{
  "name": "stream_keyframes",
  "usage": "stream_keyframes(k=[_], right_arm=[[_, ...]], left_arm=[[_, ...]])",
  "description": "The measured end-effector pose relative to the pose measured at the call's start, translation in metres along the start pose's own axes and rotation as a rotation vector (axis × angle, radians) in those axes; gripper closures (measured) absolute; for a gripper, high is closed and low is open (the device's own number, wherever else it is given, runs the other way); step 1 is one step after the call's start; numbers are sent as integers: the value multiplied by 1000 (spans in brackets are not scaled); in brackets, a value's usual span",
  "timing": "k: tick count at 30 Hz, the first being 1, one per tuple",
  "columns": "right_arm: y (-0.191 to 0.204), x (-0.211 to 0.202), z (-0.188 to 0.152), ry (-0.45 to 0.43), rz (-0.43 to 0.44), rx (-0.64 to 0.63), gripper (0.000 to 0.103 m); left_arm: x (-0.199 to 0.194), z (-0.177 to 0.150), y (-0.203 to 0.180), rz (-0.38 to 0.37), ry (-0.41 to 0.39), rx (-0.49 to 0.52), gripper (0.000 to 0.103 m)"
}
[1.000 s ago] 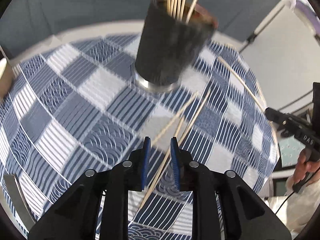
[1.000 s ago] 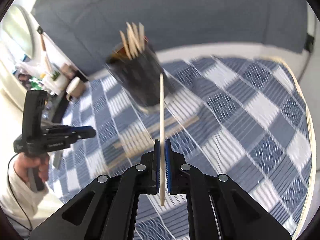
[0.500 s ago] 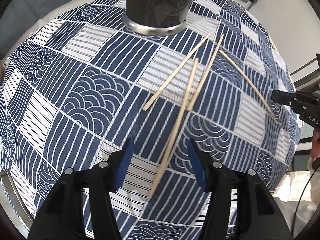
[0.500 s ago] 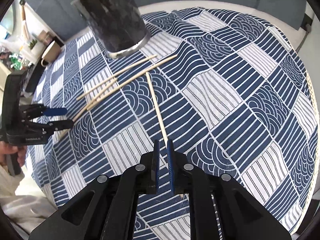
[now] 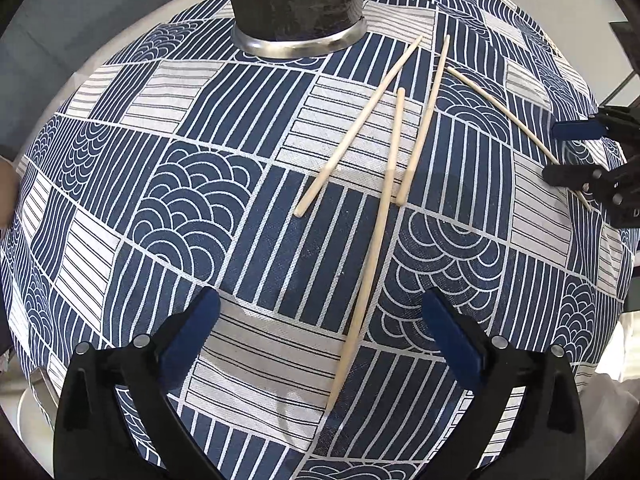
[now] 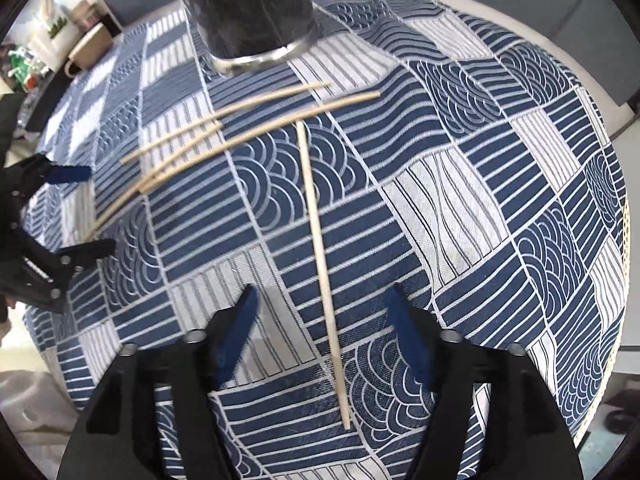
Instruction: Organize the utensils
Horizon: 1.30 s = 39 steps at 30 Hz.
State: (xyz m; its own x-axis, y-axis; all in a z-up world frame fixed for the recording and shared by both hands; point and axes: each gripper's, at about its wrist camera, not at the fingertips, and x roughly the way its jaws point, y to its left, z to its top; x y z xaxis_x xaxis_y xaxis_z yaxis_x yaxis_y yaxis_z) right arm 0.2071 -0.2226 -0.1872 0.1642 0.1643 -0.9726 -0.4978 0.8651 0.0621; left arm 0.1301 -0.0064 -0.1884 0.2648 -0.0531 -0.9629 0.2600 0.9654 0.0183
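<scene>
Several pale wooden chopsticks lie on a blue-and-white patterned cloth (image 5: 192, 208). My left gripper (image 5: 320, 308) hangs low over it, jaws wide and still opening. One long chopstick (image 5: 376, 240) lies flat between them, untouched. Three more chopsticks (image 5: 356, 128) fan out beyond it toward the dark utensil cup (image 5: 296, 0). My right gripper (image 6: 323, 304) also points down with its jaws opening, and a single chopstick (image 6: 320, 248) lies on the cloth (image 6: 480, 184) between them, free of the pads. The cup (image 6: 248, 0) stands just past it.
Each gripper shows in the other's view: the right gripper (image 5: 568, 152) at the right edge, the left gripper (image 6: 80, 212) at the left edge. A pale mug (image 6: 88, 48) and clutter sit at the far left. The table's rim curves along the right side.
The right gripper was shut on an upright chopstick; now that chopstick lies on the cloth and the jaws have spread. The left jaws widened too. Both grippers sank toward the table.
</scene>
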Motion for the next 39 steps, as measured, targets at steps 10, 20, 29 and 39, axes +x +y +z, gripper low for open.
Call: stream_keyframes(k=[10, 20, 29, 39], right_arm=[[5, 13, 1, 50, -46, 6, 7], [6, 17, 5, 113, -42, -20, 6], [8, 15, 3, 80, -40, -51, 9], [-14, -4, 4, 98, 6, -43, 99]], left_arm=[[2, 4, -2, 3, 29, -6, 4], [12, 29, -4, 0, 166, 2, 4], [14, 31, -4, -3, 190, 20, 5], [-6, 18, 13, -79, 185, -15, 96]])
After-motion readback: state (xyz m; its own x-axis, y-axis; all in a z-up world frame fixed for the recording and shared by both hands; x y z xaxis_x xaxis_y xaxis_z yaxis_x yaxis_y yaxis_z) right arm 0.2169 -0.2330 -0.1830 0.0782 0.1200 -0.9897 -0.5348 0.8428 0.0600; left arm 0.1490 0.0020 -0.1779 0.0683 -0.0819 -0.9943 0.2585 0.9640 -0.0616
